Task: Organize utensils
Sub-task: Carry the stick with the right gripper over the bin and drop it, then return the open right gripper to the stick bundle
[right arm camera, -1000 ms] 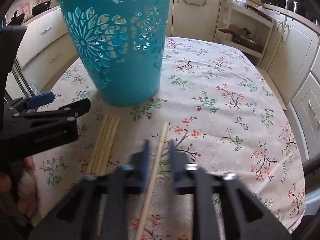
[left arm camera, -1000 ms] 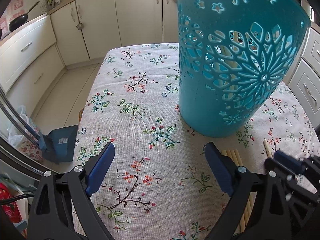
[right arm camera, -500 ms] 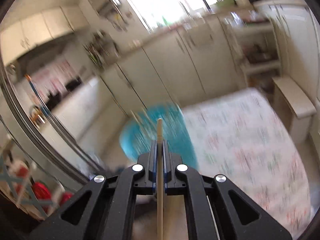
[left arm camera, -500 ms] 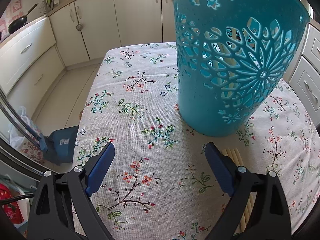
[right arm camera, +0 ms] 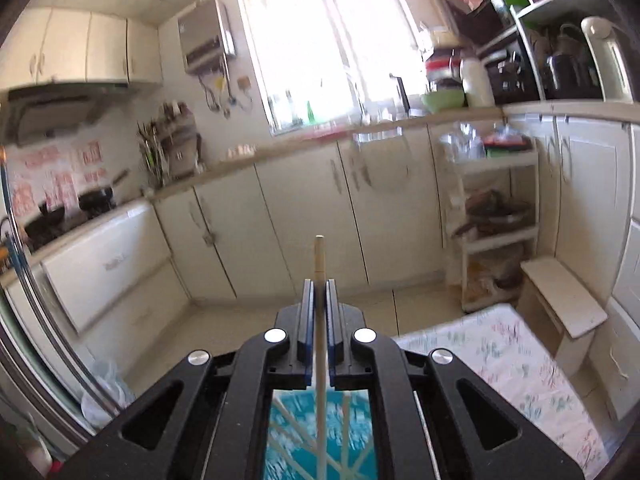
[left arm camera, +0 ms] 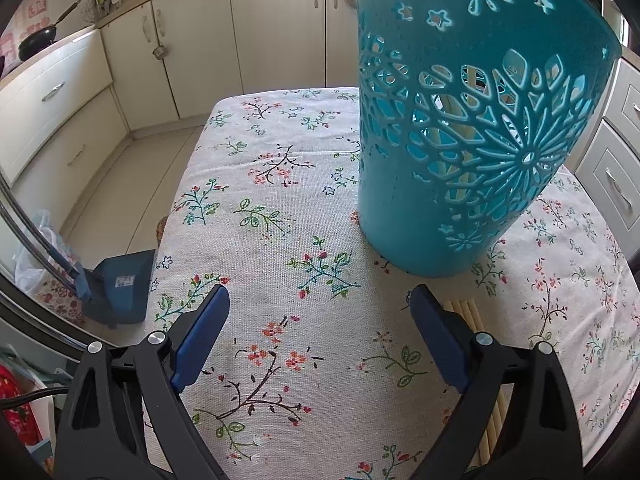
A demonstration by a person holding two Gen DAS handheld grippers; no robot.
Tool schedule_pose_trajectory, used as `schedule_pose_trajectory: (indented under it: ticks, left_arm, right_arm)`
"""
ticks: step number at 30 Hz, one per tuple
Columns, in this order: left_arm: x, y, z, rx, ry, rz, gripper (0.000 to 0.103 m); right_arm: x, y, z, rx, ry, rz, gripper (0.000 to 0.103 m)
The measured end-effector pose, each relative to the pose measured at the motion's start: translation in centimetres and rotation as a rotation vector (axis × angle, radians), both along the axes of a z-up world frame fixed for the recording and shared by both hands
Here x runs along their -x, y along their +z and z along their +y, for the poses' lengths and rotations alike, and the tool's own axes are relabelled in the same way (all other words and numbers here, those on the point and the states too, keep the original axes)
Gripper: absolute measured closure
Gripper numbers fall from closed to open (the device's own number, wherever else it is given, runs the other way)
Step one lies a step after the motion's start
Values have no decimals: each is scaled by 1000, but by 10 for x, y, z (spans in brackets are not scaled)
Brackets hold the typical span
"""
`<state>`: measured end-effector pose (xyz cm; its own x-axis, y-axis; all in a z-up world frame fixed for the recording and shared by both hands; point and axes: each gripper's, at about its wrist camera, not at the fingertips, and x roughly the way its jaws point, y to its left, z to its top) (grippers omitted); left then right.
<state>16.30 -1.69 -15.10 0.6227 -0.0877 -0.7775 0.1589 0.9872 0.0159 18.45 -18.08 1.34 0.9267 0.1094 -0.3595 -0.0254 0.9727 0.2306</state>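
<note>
**A:** Your right gripper (right arm camera: pixel 319 296) is clamped tight on a single wooden chopstick (right arm camera: pixel 319 256), pads pressed against both its sides. A second ago that stick lay flat on the floral tablecloth (left arm camera: pixel 280 248) between your open jaws; now its tip pokes out past the pads toward the cabinets (right arm camera: pixel 304 220).

**B:** And where is it relative to the basket?

**A:** You've lifted well clear of the table. The right wrist view used to look down at the cloth; now it faces the kitchen window (right arm camera: pixel 320 40), and the teal basket (right arm camera: pixel 320 440) shows only blurred below, through the gap in the gripper's frame (pale sticks are visible there too).

**B:** My left?

**A:** Your left gripper (left arm camera: pixel 320 320) is unchanged: jaws spread wide, holding nothing, hovering over the cloth. The teal basket (left arm camera: pixel 472 128) stands upright just ahead and to its right, chopsticks showing through the cutouts. The remaining bundle of chopsticks (left arm camera: pixel 464 308) lies on the cloth beside your right-hand pad, as before.
</note>
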Motion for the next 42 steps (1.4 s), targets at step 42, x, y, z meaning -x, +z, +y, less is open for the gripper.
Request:
schedule_pose_trajectory:
  ticks: [42]
  left_arm:
    - [1,-1,-2,-25,7,3,13]
  right_arm:
    - [128,-163,-3,85,144,480,74]
